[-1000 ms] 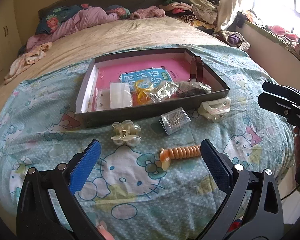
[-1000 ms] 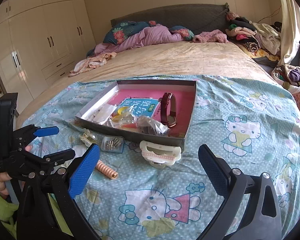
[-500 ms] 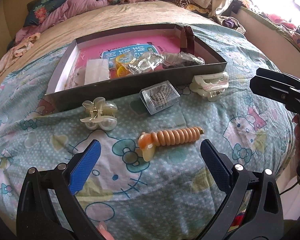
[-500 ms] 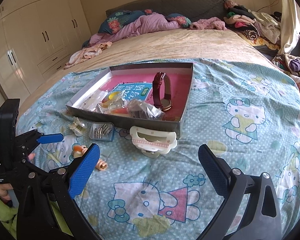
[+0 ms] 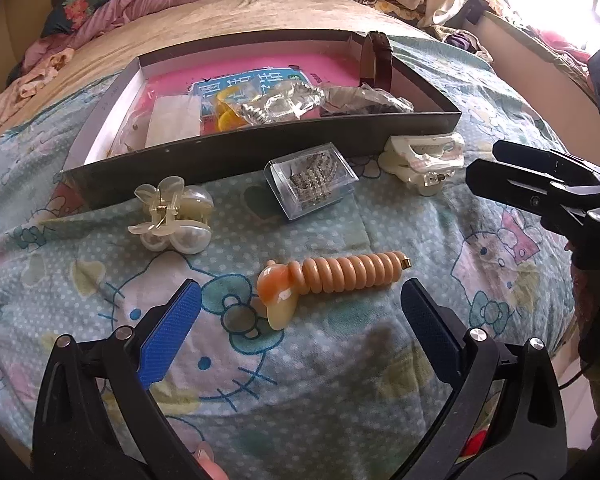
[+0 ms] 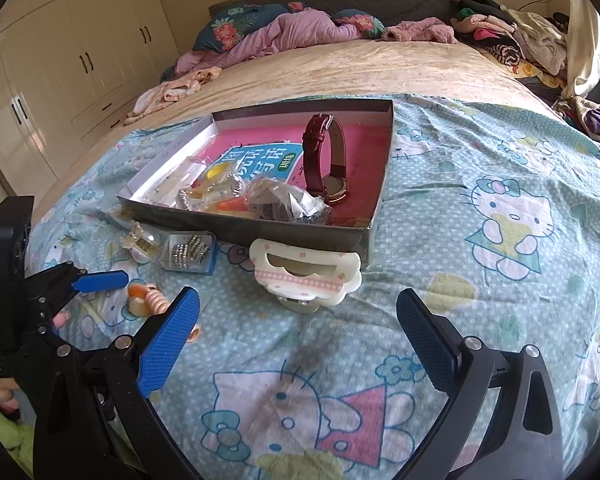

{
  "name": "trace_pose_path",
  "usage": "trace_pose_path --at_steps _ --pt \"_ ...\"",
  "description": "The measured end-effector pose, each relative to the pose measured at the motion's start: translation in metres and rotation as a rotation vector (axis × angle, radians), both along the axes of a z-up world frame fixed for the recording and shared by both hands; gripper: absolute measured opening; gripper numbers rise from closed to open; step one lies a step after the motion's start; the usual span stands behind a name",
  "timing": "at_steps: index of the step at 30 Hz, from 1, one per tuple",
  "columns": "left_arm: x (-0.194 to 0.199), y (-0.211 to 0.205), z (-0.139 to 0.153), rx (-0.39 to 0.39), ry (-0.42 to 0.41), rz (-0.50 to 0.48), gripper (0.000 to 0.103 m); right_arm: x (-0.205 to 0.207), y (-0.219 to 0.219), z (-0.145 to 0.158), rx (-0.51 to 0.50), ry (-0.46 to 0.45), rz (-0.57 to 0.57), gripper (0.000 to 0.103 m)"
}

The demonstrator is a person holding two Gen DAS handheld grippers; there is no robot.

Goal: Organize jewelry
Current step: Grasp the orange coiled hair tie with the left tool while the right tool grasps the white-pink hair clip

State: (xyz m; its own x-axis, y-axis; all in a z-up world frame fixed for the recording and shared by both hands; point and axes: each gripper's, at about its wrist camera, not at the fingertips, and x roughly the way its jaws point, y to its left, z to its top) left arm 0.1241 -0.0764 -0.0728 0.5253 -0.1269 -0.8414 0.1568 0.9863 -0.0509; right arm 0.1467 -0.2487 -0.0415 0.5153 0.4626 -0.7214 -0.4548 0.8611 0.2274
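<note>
Left wrist view: left gripper (image 5: 298, 306), fingers gaping wide, is hovering over the orange coil hair tie (image 5: 332, 278) lying crosswise on the bedsheet (image 5: 340, 380); right gripper (image 6: 296, 322), equally wide, is standing farther off.

I hold my left gripper (image 5: 300, 320) low with its 2 blue-padded fingers (image 5: 168, 336) spread wide, nothing between the jaws. My right gripper (image 6: 298, 328) hovers likewise, jaws wide apart and empty, off to the left one's right side.
</note>
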Motion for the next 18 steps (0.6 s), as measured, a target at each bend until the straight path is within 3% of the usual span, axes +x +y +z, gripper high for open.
trace_pose_path --at_steps 8,18 --pt "0.002 -0.002 -0.005 0.002 0.008 0.002 0.093 0.022 0.018 -0.022 0.006 0.064 0.002 0.098" --pt "0.008 -0.004 -0.008 -0.006 0.004 0.010 0.093 0.033 0.030 -0.032 -0.015 0.051 -0.030 0.094"
